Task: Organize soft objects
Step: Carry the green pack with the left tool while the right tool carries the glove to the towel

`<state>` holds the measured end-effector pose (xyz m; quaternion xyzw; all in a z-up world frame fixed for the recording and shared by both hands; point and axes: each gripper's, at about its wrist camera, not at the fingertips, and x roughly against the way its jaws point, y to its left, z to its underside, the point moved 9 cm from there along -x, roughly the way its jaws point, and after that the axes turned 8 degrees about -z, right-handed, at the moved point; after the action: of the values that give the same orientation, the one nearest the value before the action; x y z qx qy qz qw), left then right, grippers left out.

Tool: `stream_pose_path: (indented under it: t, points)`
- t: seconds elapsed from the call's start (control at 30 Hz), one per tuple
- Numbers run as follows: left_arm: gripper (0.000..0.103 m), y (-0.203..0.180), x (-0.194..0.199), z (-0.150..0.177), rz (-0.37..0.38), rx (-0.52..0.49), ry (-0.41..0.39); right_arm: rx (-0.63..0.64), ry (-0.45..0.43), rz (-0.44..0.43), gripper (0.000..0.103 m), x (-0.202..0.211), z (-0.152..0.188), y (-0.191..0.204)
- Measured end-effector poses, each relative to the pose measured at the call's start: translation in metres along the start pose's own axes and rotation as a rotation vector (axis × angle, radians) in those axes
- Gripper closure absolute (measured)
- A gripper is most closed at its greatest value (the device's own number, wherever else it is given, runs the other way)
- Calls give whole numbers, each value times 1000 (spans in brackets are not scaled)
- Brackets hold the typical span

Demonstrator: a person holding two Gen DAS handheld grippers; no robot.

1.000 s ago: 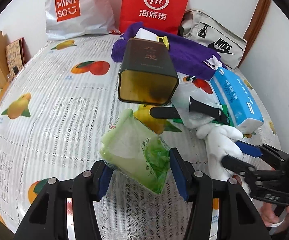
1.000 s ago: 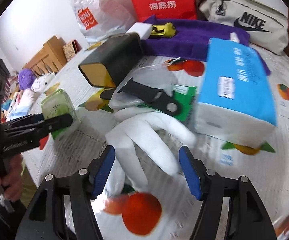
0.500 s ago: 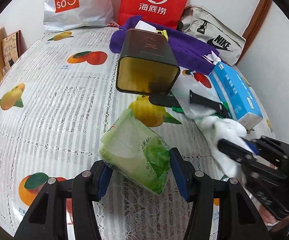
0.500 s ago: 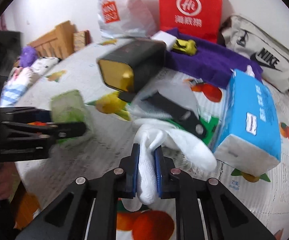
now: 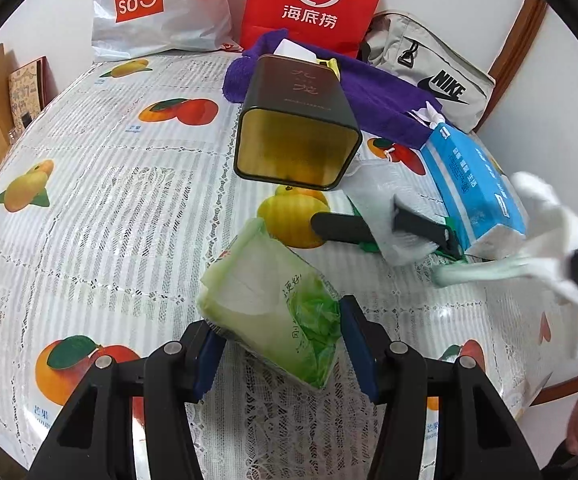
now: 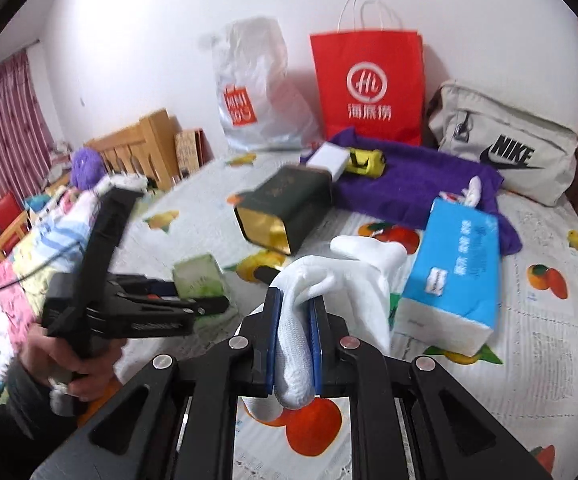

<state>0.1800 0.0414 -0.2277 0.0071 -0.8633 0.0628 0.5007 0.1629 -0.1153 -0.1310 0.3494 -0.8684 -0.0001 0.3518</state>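
Observation:
My left gripper (image 5: 281,340) is shut on a green tissue pack (image 5: 269,304) and holds it just above the fruit-print tablecloth; it also shows in the right wrist view (image 6: 201,280). My right gripper (image 6: 295,316) is shut on white socks (image 6: 353,276) and has them lifted above the table; they appear blurred at the right in the left wrist view (image 5: 549,240). A purple towel (image 6: 417,184) lies at the back. A blue tissue box (image 6: 453,276) sits at the right.
A dark tin (image 5: 297,128) lies on its side mid-table. A black strap on a clear bag (image 5: 401,224) lies beside it. A red paper bag (image 5: 313,4), a Miniso bag (image 5: 145,4) and a Nike bag (image 5: 433,80) stand along the wall.
My right gripper closed on the white socks and lifted them up off the table. My left gripper kept hold of the green tissue pack and barely moved.

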Motion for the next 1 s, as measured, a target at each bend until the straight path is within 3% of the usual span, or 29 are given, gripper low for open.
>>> stream_pose_path:
  t: [0.17,0.4,0.63,0.8,1.0]
  points:
    - [50,-4,8,1,5,-12,-13,-2,-27,54,90,27,5,-12]
    - [48,-11,3,5,-5,-25,6,-73,19,130,90,44,40,-50]
    - [45,-11,-3,5,3,-15,13,-122,94,152,89,26,77,-70]
    - [44,-12,-4,4,4,-29,-6,-143,141,122,89,6,92,-73]
    - [52,-14,0,-1,6,-40,-15,-168,184,91,89,-6,105,-76]
